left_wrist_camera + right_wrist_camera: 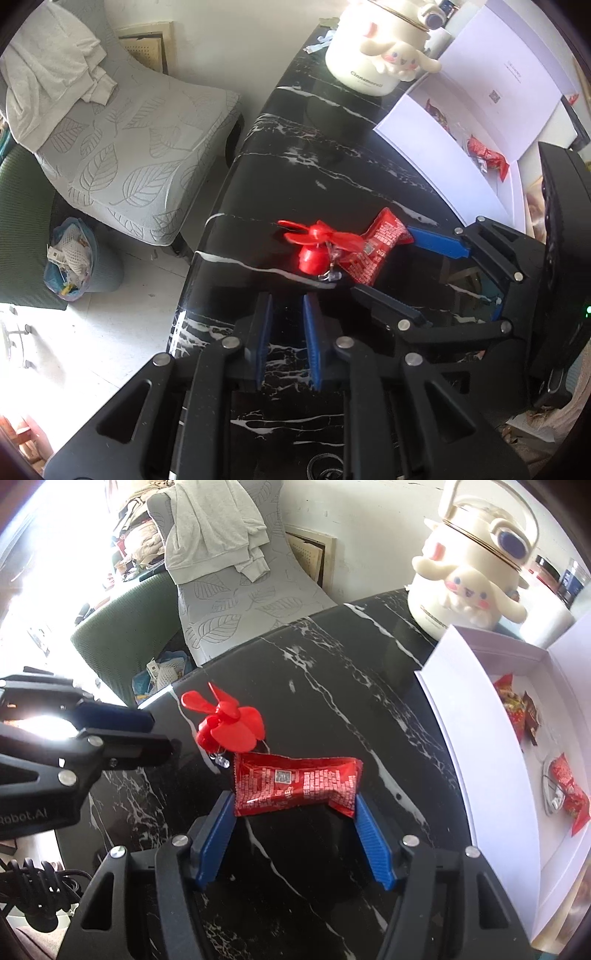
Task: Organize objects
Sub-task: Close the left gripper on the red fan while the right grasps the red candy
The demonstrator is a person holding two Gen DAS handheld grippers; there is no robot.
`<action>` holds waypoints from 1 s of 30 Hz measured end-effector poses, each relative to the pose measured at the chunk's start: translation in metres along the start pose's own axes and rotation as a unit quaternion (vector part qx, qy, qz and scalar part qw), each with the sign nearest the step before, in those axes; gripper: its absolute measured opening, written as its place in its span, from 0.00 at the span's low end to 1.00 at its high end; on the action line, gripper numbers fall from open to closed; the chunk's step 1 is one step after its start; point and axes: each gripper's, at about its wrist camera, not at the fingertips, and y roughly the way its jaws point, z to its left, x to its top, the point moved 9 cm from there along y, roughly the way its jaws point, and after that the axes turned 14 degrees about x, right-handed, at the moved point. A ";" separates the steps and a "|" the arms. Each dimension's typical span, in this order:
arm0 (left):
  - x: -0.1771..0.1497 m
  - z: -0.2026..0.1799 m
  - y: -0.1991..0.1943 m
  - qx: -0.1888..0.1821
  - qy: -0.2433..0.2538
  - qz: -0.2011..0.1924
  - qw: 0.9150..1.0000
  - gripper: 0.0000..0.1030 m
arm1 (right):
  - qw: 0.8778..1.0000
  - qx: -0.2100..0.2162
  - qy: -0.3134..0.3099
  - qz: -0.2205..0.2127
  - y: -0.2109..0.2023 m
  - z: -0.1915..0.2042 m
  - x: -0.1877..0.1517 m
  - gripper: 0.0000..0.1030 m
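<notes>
Step in hand: the right gripper (pixel 295 814) is around the red snack packet (pixel 295 784) on the black marble table (pixel 332 686), jaws spread wide, one blue finger at each end of the packet. By my reading it's the moment just before the squeeze; nothing is gripped yet.

Right claw: wide open, pads beside or just touching the packet ends, I can't tell which. The packet lies flat on the table between them.

Left claw: the left gripper (pixel 286 341) hovers low over the table near the edge, jaws part-open with a narrow gap, holding nothing.

Next to it: a small red toy fan (pixel 227 722) lies just beyond the packet, its little metal clip touching or nearly touching the packet's corner.

Next move, I'd say: close on the packet, lift it clear without dragging the fan along, and carry it right to the open white box (pixel 476 716).

Risk: the wrapper looks slippery and crushable, so a soft, centred pinch seems wise.

Count, table: one packet, one fan, one cream cartoon-dog kettle (pixel 469 572).

Count, box: two red packets clearly, plus a darker wrapper and something pale with a cord that I can't make out.

Count, claws: two.
</notes>
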 end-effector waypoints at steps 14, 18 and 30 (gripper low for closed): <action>0.017 -0.027 0.000 -0.015 0.032 -0.030 0.999 0.46 | 0.999 -0.008 0.031 -0.005 -0.019 -0.019 -0.027 0.64; 0.022 -0.033 0.012 -0.024 0.037 -0.033 0.998 0.46 | 0.999 -0.003 0.032 -0.016 -0.025 -0.022 -0.028 0.64; 0.029 -0.039 0.015 -0.030 0.050 -0.062 0.996 0.37 | 0.999 -0.015 0.037 -0.027 -0.019 -0.022 -0.017 0.79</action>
